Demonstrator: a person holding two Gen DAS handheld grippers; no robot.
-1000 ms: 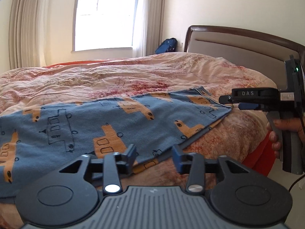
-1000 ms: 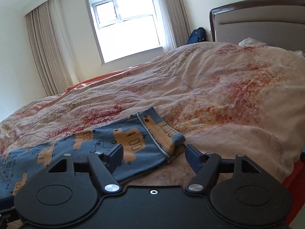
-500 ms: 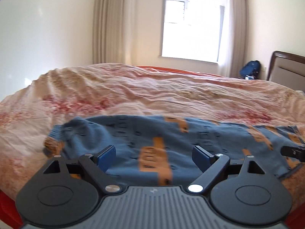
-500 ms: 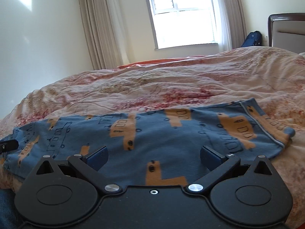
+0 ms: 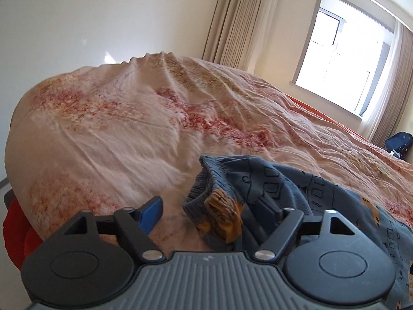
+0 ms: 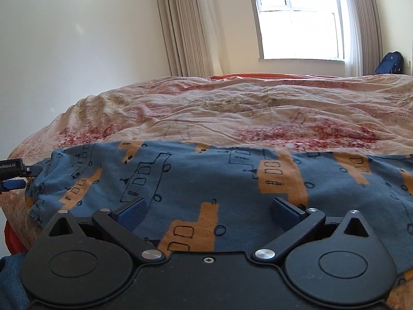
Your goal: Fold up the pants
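The blue pants with orange vehicle prints lie flat across the near side of the bed. In the left wrist view their ribbed cuff end is bunched up. My left gripper is open around that cuff, whose fabric lies against the right finger; the left finger is over bare quilt. My right gripper is open low over the middle of the pants, with nothing between its pads. The left gripper also shows at the pants' left end in the right wrist view.
A pink floral quilt covers the bed, with a red sheet below its near edge. Beige curtains and a bright window are behind. A blue backpack sits by the far wall. Denim shows at lower left.
Both grippers have swung left along the pants. The left went from the waist side to the cuff end and opened wider. The right moved from the waistband to the middle.
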